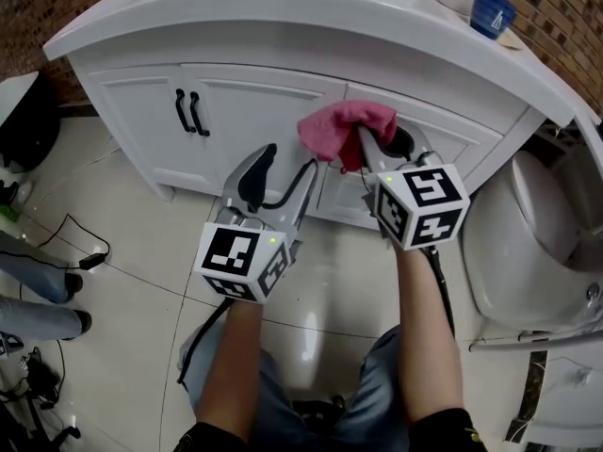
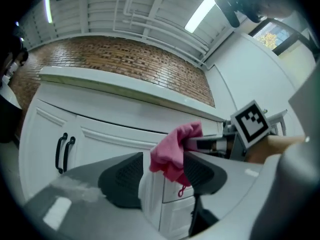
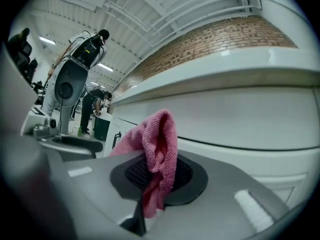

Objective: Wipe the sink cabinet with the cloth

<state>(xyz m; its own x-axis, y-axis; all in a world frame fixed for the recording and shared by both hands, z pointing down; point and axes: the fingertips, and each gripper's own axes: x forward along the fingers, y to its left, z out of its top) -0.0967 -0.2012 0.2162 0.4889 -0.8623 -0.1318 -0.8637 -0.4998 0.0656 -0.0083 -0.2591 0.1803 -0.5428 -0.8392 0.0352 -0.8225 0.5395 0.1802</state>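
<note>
Gripping the cloth (image 1: 341, 125) by a bunched fold, jaws of the right gripper (image 1: 375, 153) hold it before the sink cabinet (image 1: 254, 97). Probably soft, light and limp. The left gripper (image 1: 288, 166) has its jaws apart, empty.

1. The cloth (image 1: 347, 128) is pink (its weave shows fine ribs in the right gripper view).
2. The sink cabinet (image 1: 254, 102) is white, with black door handles (image 1: 188, 111).
3. The left gripper (image 1: 290, 158) and right gripper (image 1: 377, 149) are grey with black pads, and their cubes bear black-and-white square markers.
4. The wall (image 2: 125, 59) is red-brown brick.
5. The cup (image 1: 491, 12) is blue.
</note>
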